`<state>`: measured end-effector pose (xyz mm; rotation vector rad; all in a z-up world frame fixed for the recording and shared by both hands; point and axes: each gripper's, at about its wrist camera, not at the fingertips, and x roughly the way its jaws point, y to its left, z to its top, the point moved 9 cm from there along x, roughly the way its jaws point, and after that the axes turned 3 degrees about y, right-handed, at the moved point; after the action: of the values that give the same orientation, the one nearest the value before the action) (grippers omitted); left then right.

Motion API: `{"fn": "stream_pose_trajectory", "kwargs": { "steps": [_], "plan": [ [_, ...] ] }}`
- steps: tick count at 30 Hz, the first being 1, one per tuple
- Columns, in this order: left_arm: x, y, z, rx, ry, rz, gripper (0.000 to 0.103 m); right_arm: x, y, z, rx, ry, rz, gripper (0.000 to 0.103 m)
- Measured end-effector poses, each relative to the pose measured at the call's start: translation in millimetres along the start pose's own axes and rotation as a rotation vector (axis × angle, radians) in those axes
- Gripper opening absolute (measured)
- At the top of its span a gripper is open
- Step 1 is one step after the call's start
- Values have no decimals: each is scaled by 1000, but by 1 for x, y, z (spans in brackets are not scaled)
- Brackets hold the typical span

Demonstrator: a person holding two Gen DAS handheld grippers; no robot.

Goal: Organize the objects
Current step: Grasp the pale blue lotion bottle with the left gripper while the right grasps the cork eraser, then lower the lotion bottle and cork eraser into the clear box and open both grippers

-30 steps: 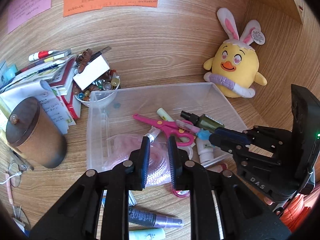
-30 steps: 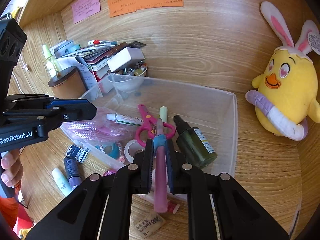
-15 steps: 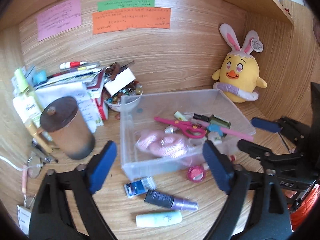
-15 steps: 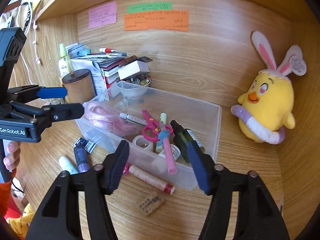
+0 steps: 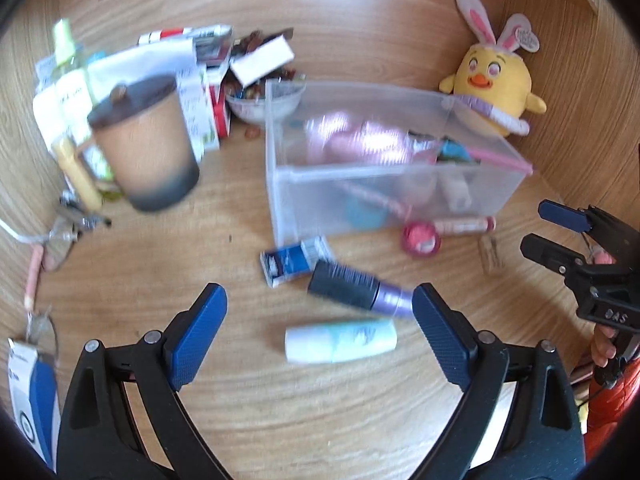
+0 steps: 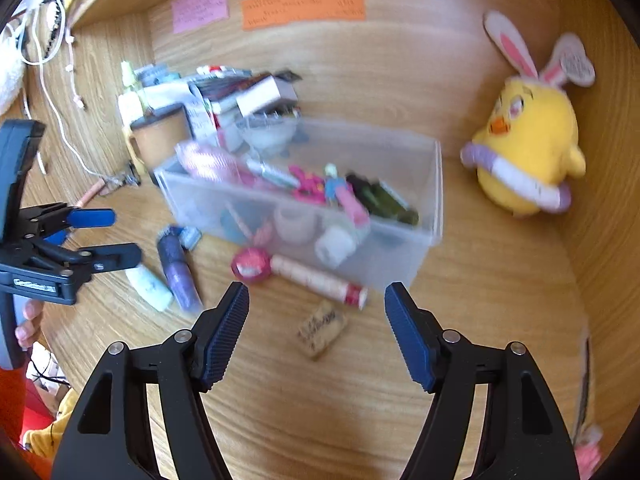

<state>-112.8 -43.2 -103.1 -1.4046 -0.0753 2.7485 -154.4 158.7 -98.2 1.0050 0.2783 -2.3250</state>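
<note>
I am holding my left claw point(image 5: 320, 320) wide over the desk point(image 5: 320, 420), and its jaws have just been opening, with nothing pinched between them. A white tube point(image 5: 341, 345) is lying just under the gap, and a purple tube point(image 5: 360, 290) and a small blue box point(image 5: 296, 260) are lying a bit past it, so I think these are waiting to be picked up next. My right claw point(image 6: 316, 320) is spreading too, about half way, and it is gripping nothing. A small tan eraser point(image 6: 322, 328) is lying on the wood between its jaws but not touching them. A little farther, a red-tipped stick point(image 6: 320, 280) and a round pink thing point(image 6: 250, 264) are lying right by the front wall of the clear bin point(image 6: 436, 200). The bin is already holding scissors, a pink pen, a dark bottle and a pink bag, because that is where the loose things are going. Behind it, a brown cup point(image 5: 144, 148) and a stack of books are standing to the left, and a yellow chick toy point(image 6: 528, 148) is sitting by the back wall.
</note>
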Motion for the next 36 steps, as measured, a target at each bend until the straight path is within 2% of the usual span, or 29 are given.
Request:
{"fn": "stream_pose_trajectory", "kwargs": {
  "steps": [7,10,15,21,24,26,27,36],
  "plan": [
    [15,6,-30,-21,74,-18,95,29,-4,-26,31,114,-7,67],
    [20,6,-35,-22,97,-23,95,34,-2,-24,23,124,-6,66],
    [28,-3,-38,2,116,-16,95,47,8,-23,-5,168,10,44],
    [31,-14,-38,46,113,15,95,50,13,-19,-16,164,15,26],
    [28,-16,-39,45,99,11,90,49,13,-19,-8,159,23,23],
    [27,-17,-40,49,100,18,75,47,13,-19,-2,155,31,23],
    [25,-18,-39,53,96,21,73,45,12,-19,4,152,40,23],
    [8,-15,-41,-1,63,-7,73,23,9,-18,32,102,75,22]
  ]
}}
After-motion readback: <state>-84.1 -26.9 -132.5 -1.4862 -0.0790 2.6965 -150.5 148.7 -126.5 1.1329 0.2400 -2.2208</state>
